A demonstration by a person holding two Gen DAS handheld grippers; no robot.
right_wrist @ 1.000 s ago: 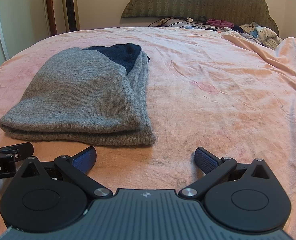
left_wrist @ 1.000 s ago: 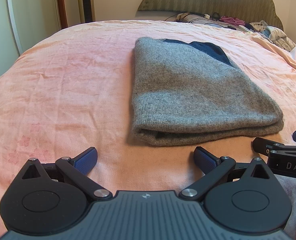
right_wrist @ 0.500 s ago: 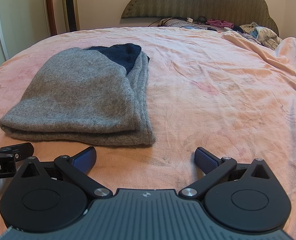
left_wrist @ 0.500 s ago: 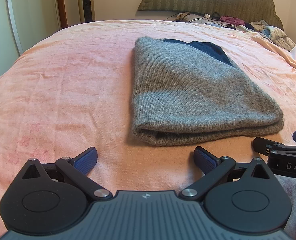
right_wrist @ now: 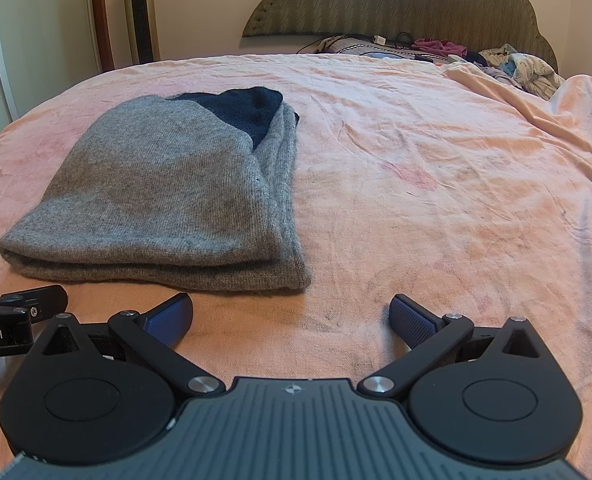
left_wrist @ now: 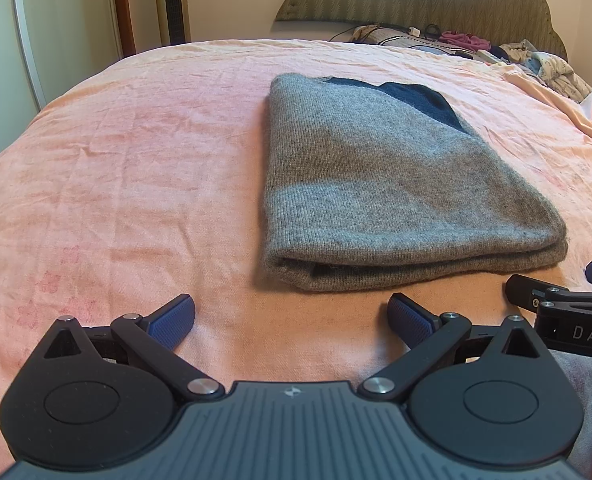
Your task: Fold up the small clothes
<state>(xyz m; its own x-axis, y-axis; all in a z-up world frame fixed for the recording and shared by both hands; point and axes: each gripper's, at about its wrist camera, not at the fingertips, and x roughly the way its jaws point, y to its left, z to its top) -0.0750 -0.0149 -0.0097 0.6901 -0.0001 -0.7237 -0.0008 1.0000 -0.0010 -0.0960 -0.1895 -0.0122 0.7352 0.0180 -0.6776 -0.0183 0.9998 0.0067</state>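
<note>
A grey knit garment (left_wrist: 388, 184) with a dark blue part at its far end lies folded in layers on the pink bed sheet (left_wrist: 136, 168). In the right wrist view the same garment (right_wrist: 168, 196) sits left of centre. My left gripper (left_wrist: 291, 320) hovers open just short of the garment's near folded edge, nothing between its blue pads. My right gripper (right_wrist: 291, 318) is open too, near the garment's front right corner, and holds nothing. Each gripper shows at the edge of the other's view: the right one (left_wrist: 568, 312), the left one (right_wrist: 12, 312).
A padded headboard (right_wrist: 396, 4) stands at the far end, with a pile of loose clothes and cables (right_wrist: 476, 56) below it. A rumpled fold of sheet (right_wrist: 556, 120) rises at the right. A tall heater (right_wrist: 140, 12) and a door frame stand at the back left.
</note>
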